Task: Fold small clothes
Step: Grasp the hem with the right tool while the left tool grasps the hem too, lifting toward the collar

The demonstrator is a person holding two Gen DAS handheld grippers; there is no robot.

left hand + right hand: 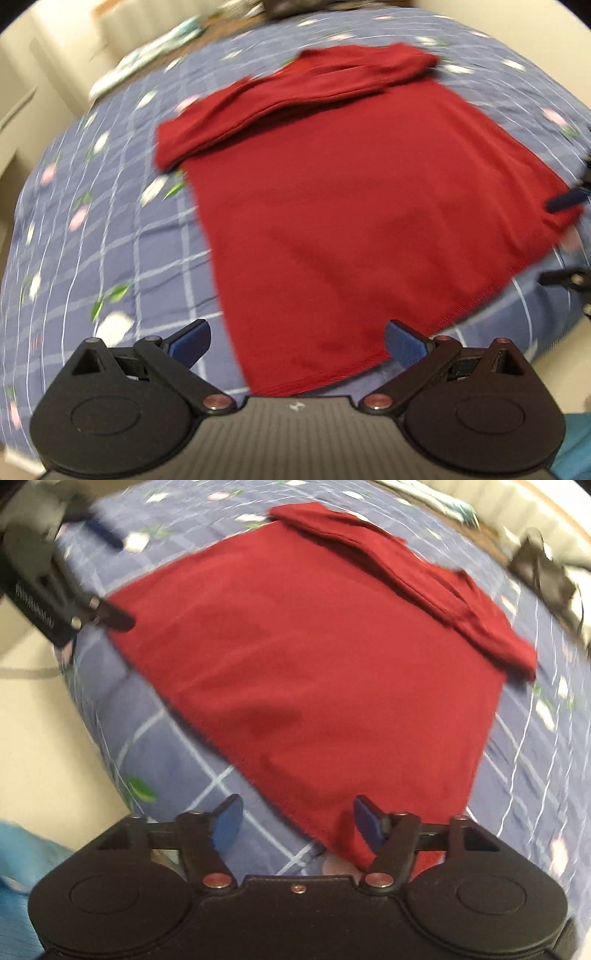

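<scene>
- Your left gripper [297, 345] hung with its jaws spread wide and nothing between them, right above the near hem of the red shirt [362, 206].
- Your right gripper [298, 825] was likewise released, its blue fingertips [227, 821] apart over the shirt's near corner, one over cloth and the other over the bedspread [166, 746].
- The shirt lay flat on the bed, spread across the blue checked bedspread [110, 229] with its flower print.
- Both sleeves [280, 96] were folded across the far end of the shirt, lying on top of the body as a thick band.
- From your right wrist view, the left gripper [110, 579] showed at the shirt's left edge; whether it touched the cloth I cannot tell through the blur.
- Beyond the bed, a dark bag [543, 579] and some pale crumpled cloth [147, 55] lay on the floor, near the cream wall.
</scene>
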